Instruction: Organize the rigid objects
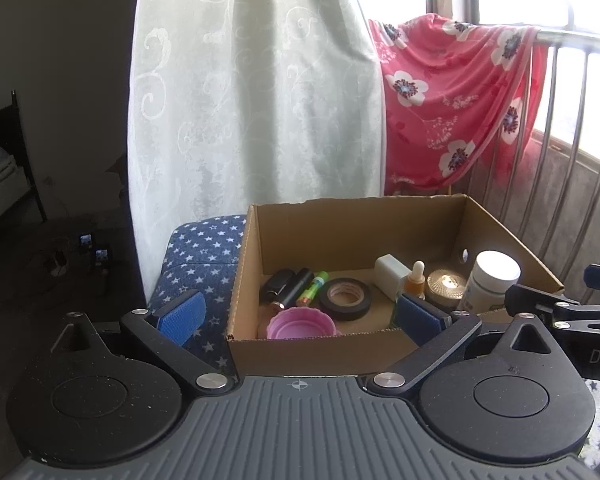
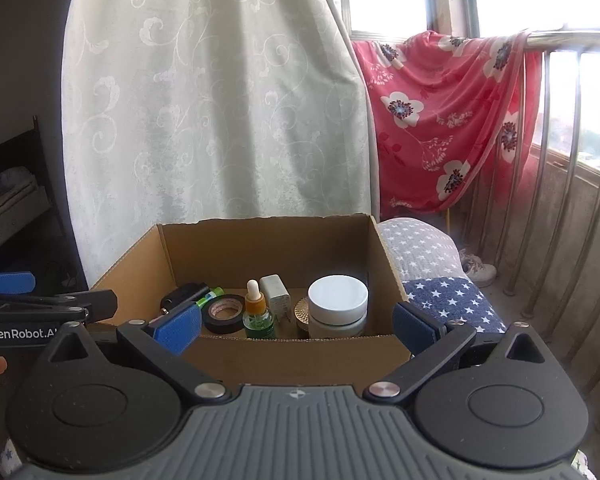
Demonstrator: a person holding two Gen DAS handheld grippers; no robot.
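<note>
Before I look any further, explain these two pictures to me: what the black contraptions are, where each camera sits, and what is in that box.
Each picture comes from a camera mounted on a handheld two-finger tool, looking forward along its blue-padded fingers. A person carries one tool in each hand; there is no robot arm. The left tool and the right tool both stand wide open and hold nothing. Ahead of both is an open cardboard box resting on star-patterned cushions. Inside it are a roll of black tape, a pink lid, a dropper bottle, a white charger plug, a white-capped jar and some dark tubes.
</note>
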